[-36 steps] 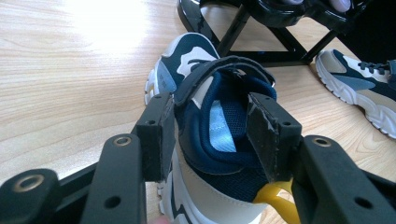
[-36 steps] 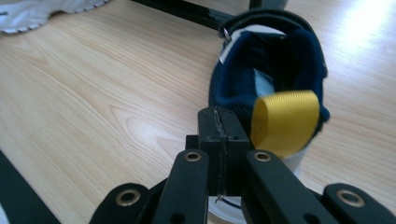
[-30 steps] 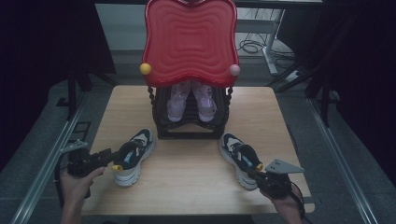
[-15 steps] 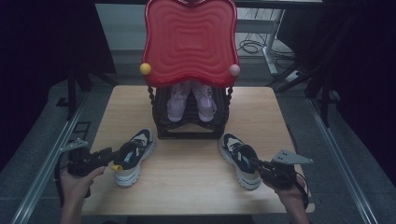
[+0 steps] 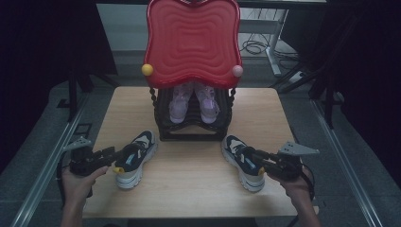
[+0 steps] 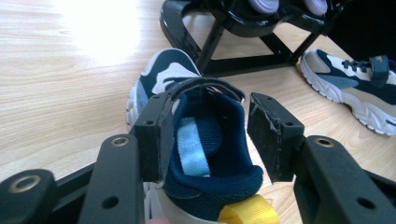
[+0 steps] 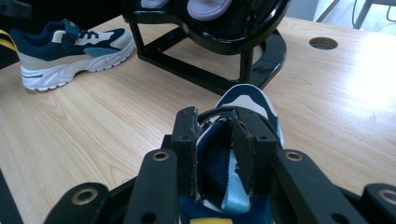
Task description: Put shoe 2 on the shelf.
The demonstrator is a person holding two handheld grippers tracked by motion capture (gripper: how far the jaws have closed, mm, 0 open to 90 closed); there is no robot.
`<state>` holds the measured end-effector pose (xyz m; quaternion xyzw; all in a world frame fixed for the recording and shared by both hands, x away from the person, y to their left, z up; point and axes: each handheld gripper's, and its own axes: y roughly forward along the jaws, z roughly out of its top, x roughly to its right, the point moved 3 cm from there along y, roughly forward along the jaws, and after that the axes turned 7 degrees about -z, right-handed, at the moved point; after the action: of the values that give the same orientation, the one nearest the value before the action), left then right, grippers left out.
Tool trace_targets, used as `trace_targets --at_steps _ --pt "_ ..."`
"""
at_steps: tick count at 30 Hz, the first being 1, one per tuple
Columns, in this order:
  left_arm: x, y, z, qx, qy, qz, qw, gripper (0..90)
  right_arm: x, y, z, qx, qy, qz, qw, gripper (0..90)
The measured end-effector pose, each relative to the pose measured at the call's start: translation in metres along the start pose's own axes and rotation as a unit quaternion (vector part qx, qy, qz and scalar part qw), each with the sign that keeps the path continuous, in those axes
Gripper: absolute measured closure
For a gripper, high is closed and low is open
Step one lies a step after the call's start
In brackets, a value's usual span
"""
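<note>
a: dim room, dark drapes all round, and a pale wooden table with a black shoe rack under a red wavy tray. lilac shoes sit in the rack.

b: and the sneakers?

a: two navy-and-cream ones on the table, toes toward the rack — the left sneaker in front of its left foot, the right sneaker in front of its right, well apart.

b: the claws?

a: the left gripper straddles its sneaker's heel collar: one jaw lies against the collar's outer side, the other stands clear with a gap, so nothing is clamped. the right gripper has just been opening; its jaws stand narrowly apart around the collar wall and tongue of the right sneaker, which sits between them — i judge the pinch released.

b: how would they handle?

a: light, i'd guess — padded collar soft and squashy, chunky sole stiffer. the heel collar by the yellow pull loop looks the best hold, pinched deep so it doesn't fold out.
</note>
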<state>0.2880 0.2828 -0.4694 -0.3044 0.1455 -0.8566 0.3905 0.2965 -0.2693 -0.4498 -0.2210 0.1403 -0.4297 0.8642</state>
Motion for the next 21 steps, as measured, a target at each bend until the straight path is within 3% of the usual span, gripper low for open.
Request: trace_targets --at_steps 11,21 --pt "0.007 0.005 0.002 -0.007 0.007 -0.004 0.9999 50.4 -0.002 0.006 0.003 -0.012 -0.006 0.000 0.9999 69.0" --pt "-0.002 0.004 0.004 -0.011 0.004 0.021 0.9997 49.7 0.020 0.012 -0.001 -0.027 0.013 -0.019 0.9994 67.5"
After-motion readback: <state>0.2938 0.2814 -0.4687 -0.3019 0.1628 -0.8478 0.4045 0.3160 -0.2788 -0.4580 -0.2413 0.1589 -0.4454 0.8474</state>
